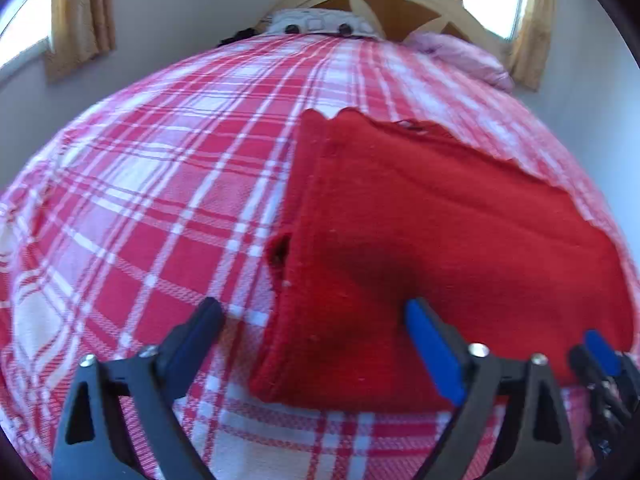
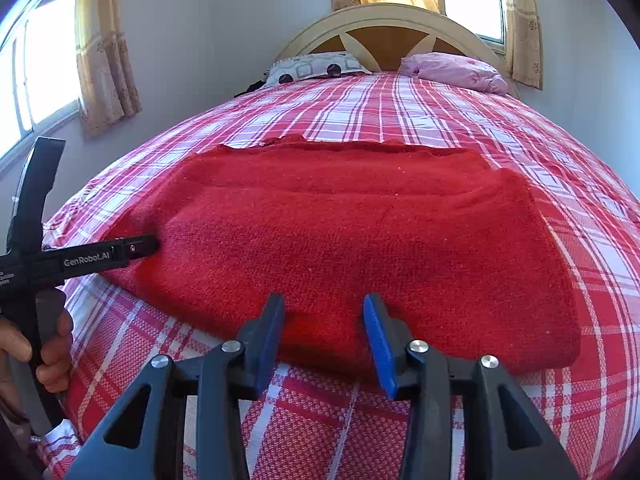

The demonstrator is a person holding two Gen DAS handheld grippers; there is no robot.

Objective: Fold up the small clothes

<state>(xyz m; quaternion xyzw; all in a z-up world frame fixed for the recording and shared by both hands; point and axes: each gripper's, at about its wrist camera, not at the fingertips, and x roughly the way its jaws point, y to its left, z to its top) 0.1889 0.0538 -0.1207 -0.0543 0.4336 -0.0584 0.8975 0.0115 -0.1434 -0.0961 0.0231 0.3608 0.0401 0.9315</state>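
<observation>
A red knit garment [image 1: 420, 240] lies folded flat on the plaid bed; it also shows in the right wrist view [image 2: 340, 232]. My left gripper [image 1: 312, 312] is open and empty, its jaws straddling the garment's near left edge just above it. My right gripper [image 2: 322, 308] is open and empty at the garment's near edge. The right gripper's fingertips [image 1: 600, 350] show at the lower right of the left wrist view. The left gripper's body [image 2: 100, 256] shows at the garment's left side in the right wrist view, held by a hand.
The red and white plaid bedspread [image 1: 140, 200] covers the bed. A patterned pillow [image 2: 316, 66] and a pink pillow [image 2: 452, 68] lie by the wooden headboard [image 2: 384, 40]. Curtained windows and grey walls surround the bed.
</observation>
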